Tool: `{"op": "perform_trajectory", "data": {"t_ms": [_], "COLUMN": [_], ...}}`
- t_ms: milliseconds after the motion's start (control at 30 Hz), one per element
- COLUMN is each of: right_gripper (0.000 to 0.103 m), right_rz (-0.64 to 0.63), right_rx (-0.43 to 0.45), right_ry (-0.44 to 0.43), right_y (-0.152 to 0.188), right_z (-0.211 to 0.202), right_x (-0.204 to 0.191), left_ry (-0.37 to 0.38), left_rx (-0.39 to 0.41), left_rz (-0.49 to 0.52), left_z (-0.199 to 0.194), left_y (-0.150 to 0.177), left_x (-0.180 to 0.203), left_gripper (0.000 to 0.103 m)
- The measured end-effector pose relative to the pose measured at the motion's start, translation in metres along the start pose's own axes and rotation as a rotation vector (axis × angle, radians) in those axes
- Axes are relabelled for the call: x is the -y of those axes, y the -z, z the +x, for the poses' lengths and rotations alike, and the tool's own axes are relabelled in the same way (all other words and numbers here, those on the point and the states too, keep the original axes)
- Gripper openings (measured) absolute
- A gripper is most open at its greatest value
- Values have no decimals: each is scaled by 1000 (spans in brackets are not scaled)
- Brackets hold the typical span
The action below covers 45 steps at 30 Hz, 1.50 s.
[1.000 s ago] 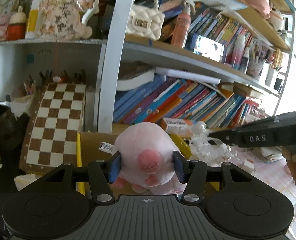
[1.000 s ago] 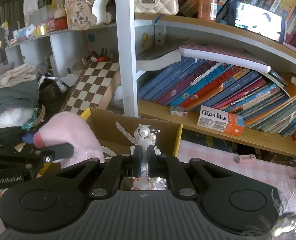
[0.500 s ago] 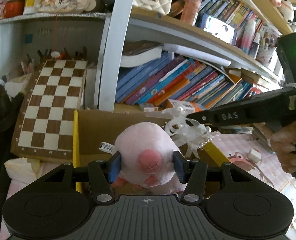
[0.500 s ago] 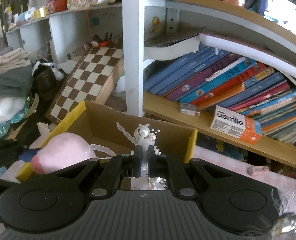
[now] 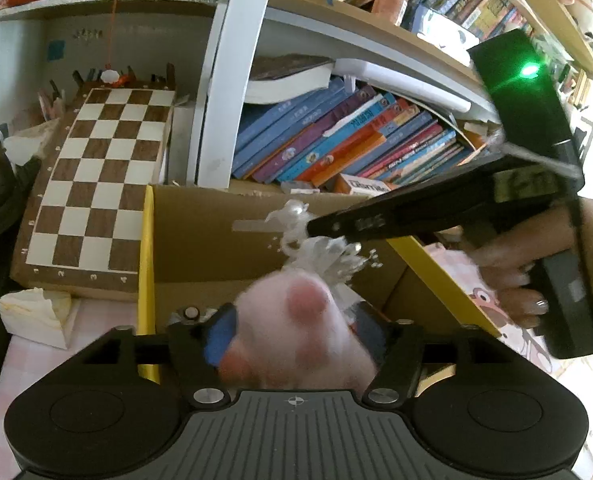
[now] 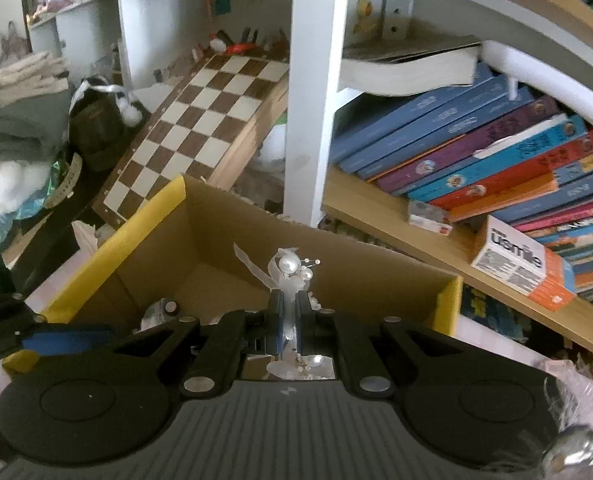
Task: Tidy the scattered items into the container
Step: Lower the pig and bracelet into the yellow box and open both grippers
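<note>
A pink plush toy [image 5: 296,332], blurred, sits between the jaws of my left gripper [image 5: 294,332] above the cardboard box [image 5: 147,248]. The jaws are opening and the blue pads [image 5: 220,336] stand off from the plush's sides. My right gripper [image 6: 290,312] is shut on a white pearl-and-ribbon ornament [image 6: 286,268] over the open box [image 6: 136,232]. In the left wrist view the right gripper [image 5: 312,228] comes in from the right, held by a hand [image 5: 512,276], with the ornament [image 5: 320,252] hanging just behind the plush. One left finger [image 6: 64,340] shows at the right view's lower left.
A chessboard [image 5: 96,176] leans against the shelf left of the box. Slanted books [image 5: 348,148] fill the shelf behind it, with a small carton [image 6: 516,260] beside them. A white tissue wad [image 5: 36,316] lies on the pink cloth at left. Folded clothes [image 6: 12,112] pile up further left.
The left jaws have widened and the plush has dropped lower between them, now blurred. The right gripper has carried the ornament left and down over the box, closer to the plush.
</note>
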State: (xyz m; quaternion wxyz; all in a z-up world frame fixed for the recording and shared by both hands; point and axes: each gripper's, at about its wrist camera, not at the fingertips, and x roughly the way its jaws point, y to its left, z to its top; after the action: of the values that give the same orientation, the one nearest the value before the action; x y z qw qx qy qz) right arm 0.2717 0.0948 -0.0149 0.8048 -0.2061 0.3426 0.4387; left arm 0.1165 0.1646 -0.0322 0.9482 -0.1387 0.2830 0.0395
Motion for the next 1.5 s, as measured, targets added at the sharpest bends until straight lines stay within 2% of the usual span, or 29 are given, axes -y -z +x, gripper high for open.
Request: {"op": "perform_trajectory", "data": {"t_ms": [367,667,700,767,800,833,867,1167,1500], "right_gripper": [5,7,13,35,58,73,77,80,81], "right_rz": [-48,-69,-68,-64,-60,-53,-44,36,88], "right_rx": [-24,-19,-16,-7,0,9,18,3,39], "right_ry": [-56,-81,-81,-80,-78,-74,-70,-68,-57], "right_y": [-19,-25,-25,-25,-25,-25,-24,-18,2], "right_z": [28,40,41,40,39,37,35,16,-33], "right_x": [-15,-29,-30,-30,-30,-29,-28,-17,-19], "left_ry": [-10,-15,-16,-17,-17,-17,-18,-14,-8], "left_rx": [2,-1,0,1,2,3,4,21,48], "left_rz": [39,32,32,31,30,30,30,39,51], "left_z": [-6,-7,-8,-8,-8,-9,-9,-16,-40], "left_y": [7,9,9,9,10,10,10,9,13], "left_x": [5,5,5,5,5,6,6,12,22], "left_gripper": [81,81,81,81,81,81,81,81,81]}}
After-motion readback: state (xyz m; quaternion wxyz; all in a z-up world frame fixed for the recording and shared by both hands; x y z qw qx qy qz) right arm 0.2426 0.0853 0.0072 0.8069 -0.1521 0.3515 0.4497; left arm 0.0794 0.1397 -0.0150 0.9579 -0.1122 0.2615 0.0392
